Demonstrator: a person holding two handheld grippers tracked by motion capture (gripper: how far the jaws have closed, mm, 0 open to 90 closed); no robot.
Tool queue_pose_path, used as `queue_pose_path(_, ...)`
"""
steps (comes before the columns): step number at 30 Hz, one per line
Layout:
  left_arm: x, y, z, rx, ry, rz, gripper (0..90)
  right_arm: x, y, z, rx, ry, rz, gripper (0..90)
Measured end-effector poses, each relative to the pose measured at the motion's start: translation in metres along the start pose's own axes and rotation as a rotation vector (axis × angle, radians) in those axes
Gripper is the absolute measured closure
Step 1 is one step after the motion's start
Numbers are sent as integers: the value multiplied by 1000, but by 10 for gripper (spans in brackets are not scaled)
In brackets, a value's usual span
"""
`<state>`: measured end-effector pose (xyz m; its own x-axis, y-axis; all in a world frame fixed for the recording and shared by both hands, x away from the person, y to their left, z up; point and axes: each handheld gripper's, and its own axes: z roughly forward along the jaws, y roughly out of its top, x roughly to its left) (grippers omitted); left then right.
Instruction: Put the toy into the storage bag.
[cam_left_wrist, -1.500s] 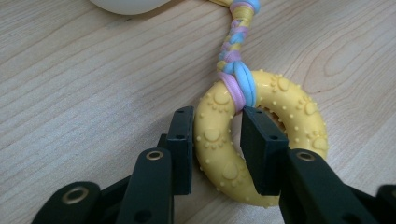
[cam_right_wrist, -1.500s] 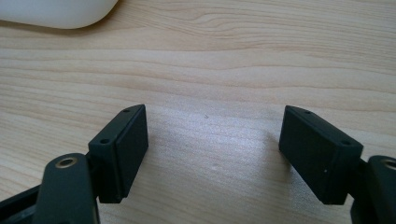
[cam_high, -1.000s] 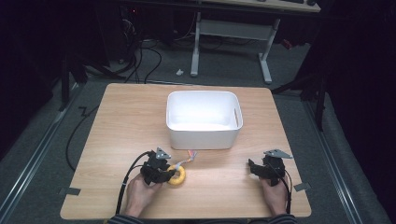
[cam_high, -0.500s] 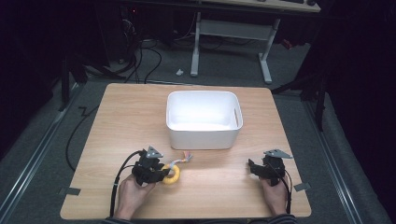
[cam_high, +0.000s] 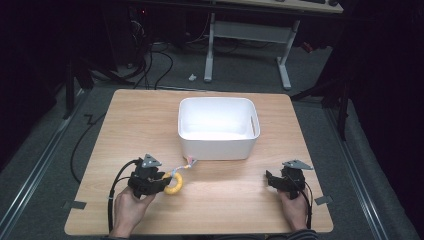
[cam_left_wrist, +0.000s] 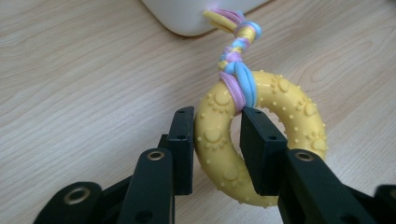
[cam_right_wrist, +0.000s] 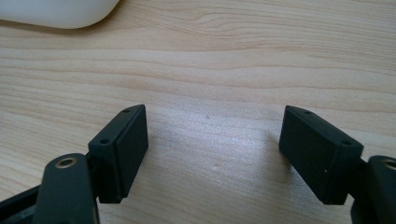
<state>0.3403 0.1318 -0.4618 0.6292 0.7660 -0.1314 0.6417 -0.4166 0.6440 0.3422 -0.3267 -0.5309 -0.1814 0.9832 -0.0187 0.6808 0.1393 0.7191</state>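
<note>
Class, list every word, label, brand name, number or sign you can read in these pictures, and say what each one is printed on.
None: no readable text anywhere.
Yellow ring: raised sun-like bumps, no letters.
Rope: plain coloured strands.
White bin: no label in sight.
Left tool, shut on the ring: unmarked black pads.
Right tool, open: unmarked.
Table: wood grain only.

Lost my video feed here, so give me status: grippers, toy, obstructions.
Left gripper shut on yellow ring toy. Right gripper open, nothing between its jaws. Toy's braided rope reaches toward white bin. Nothing between toy and bin.
</note>
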Motion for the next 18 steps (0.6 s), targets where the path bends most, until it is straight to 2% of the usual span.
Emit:
queue_pose_path(6, 8, -1, -12, -9, 7, -25, 662, 0, 0, 0, 2, 2, -4, 240)
queue_pose_path(9, 16, 1, -22, 0, 9, -33, 662, 0, 0, 0, 0, 5, -5, 240)
queue_pose_path(14, 23, 5, -35, -15, 18, -49, 662, 0, 0, 0, 2, 5, -6, 239)
queue_pose_path(18, 29, 10, -49, -34, 52, -68, 662, 0, 0, 0, 2, 6, -7, 239)
